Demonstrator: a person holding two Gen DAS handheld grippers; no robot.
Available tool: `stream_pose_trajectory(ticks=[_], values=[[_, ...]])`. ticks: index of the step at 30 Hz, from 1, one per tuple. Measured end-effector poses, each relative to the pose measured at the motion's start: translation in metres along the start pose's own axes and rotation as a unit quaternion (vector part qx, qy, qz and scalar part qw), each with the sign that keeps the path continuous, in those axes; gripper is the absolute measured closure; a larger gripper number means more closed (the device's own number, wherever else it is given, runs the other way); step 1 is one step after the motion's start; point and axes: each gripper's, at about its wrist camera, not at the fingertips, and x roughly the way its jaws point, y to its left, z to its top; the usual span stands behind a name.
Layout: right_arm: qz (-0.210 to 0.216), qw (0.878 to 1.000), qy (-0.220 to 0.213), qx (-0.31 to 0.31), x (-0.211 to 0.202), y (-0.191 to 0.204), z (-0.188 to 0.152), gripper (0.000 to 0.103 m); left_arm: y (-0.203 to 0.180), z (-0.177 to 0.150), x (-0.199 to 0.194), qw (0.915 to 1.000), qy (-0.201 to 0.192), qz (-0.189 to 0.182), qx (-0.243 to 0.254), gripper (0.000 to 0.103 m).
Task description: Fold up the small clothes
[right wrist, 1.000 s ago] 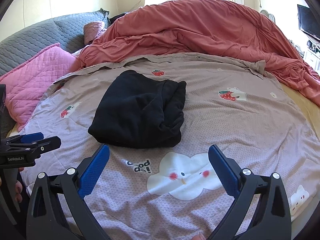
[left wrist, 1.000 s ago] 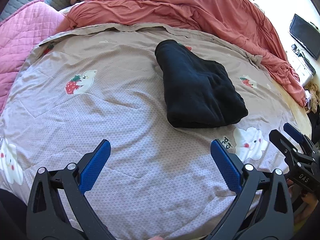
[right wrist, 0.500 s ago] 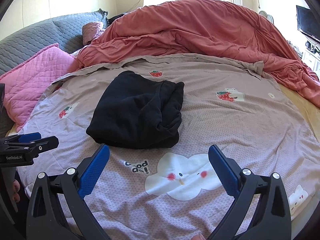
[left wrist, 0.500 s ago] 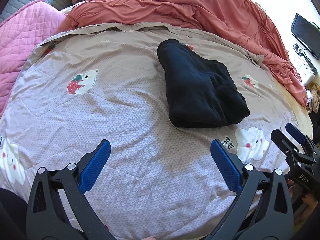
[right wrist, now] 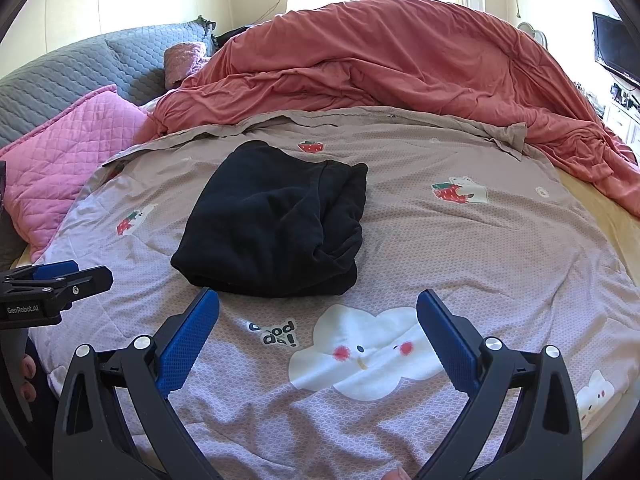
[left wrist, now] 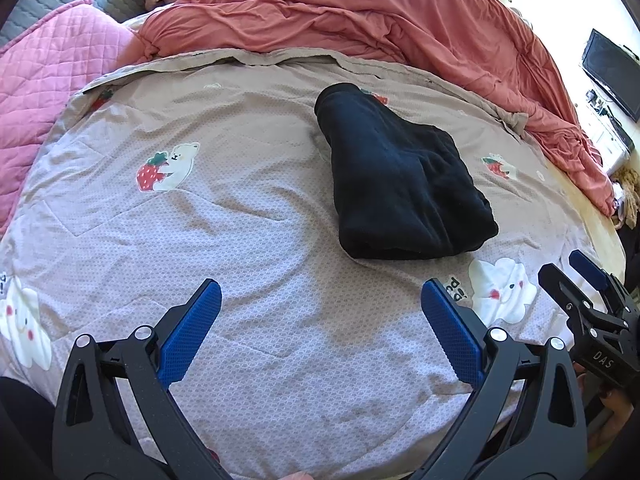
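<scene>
A folded black garment (left wrist: 400,180) lies on the grey patterned bed cover (left wrist: 248,216); it also shows in the right wrist view (right wrist: 276,220). My left gripper (left wrist: 320,304) is open and empty, held over the cover short of the garment and to its left. My right gripper (right wrist: 318,312) is open and empty, just in front of the garment's near edge. The right gripper also shows at the right edge of the left wrist view (left wrist: 576,272). The left gripper shows at the left edge of the right wrist view (right wrist: 56,280).
A rumpled salmon duvet (right wrist: 400,64) is heaped across the back of the bed. A pink quilted pillow (right wrist: 60,148) and a grey quilted headboard (right wrist: 80,68) are on the left. A TV (right wrist: 616,52) hangs at the far right.
Both grippers have shifted only slightly; the garment sits a little nearer in the right wrist view. Both stay open and empty.
</scene>
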Motion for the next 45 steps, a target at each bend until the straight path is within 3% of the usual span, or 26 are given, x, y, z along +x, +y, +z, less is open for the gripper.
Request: stream_pose_trajectory(ticks=[45], values=[[-0.002, 1.0, 0.003, -0.005, 0.0008, -0.0019, -0.0005, 0.004, 0.0029, 0.0006, -0.0007, 0.9999, 0.003, 0.014, 0.001, 0.009]])
